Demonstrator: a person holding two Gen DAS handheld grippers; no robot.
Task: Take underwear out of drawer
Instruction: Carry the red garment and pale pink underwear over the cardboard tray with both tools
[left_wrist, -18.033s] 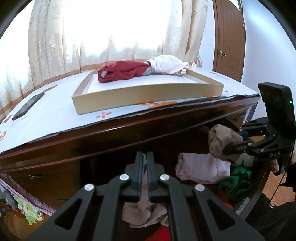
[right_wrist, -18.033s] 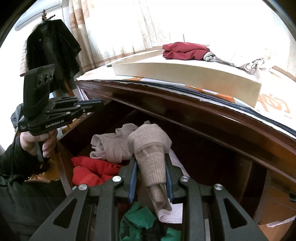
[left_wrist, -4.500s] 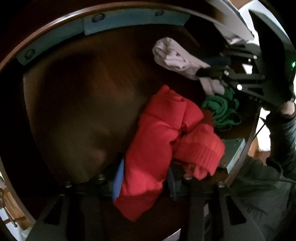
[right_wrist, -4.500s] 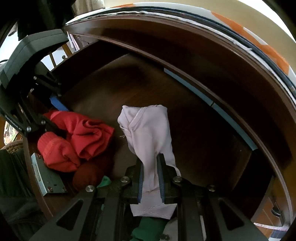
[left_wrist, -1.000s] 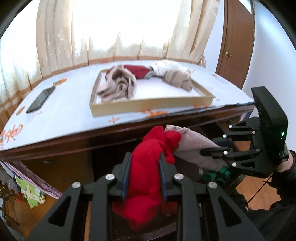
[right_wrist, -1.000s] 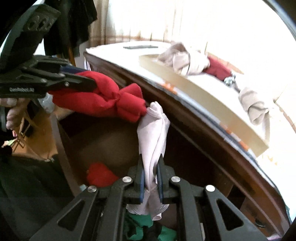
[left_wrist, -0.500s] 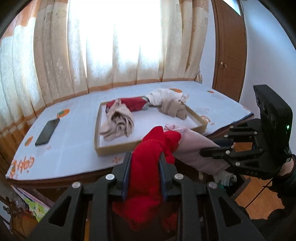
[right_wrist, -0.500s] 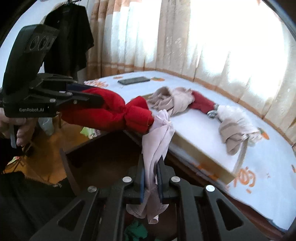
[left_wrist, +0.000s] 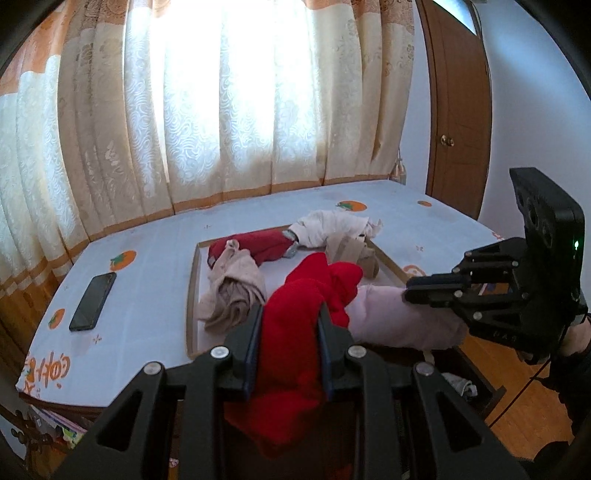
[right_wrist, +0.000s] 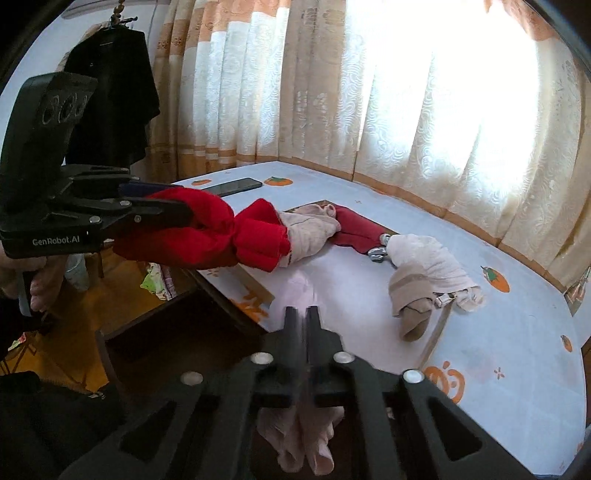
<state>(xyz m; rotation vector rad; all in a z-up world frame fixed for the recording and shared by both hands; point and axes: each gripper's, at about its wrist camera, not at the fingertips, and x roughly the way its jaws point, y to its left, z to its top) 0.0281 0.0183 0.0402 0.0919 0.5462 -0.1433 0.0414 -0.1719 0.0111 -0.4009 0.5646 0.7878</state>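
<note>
Left gripper (left_wrist: 289, 325) holds red underwear (left_wrist: 295, 332).

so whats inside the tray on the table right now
The shallow tray holds a beige bundle, a dark red garment, a white one and a tan piece. The held red garment hides its near right part.

Both wrist cams sit close behind their own jaws, tilted down toward 12 o'clock. Shared: shallow tray (left_wrist: 192, 291) (right_wrist: 258, 291) on dresser top, phone (left_wrist: 92, 301) (right_wrist: 232, 186), curtains (left_wrist: 229, 103) (right_wrist: 406, 92).
</note>
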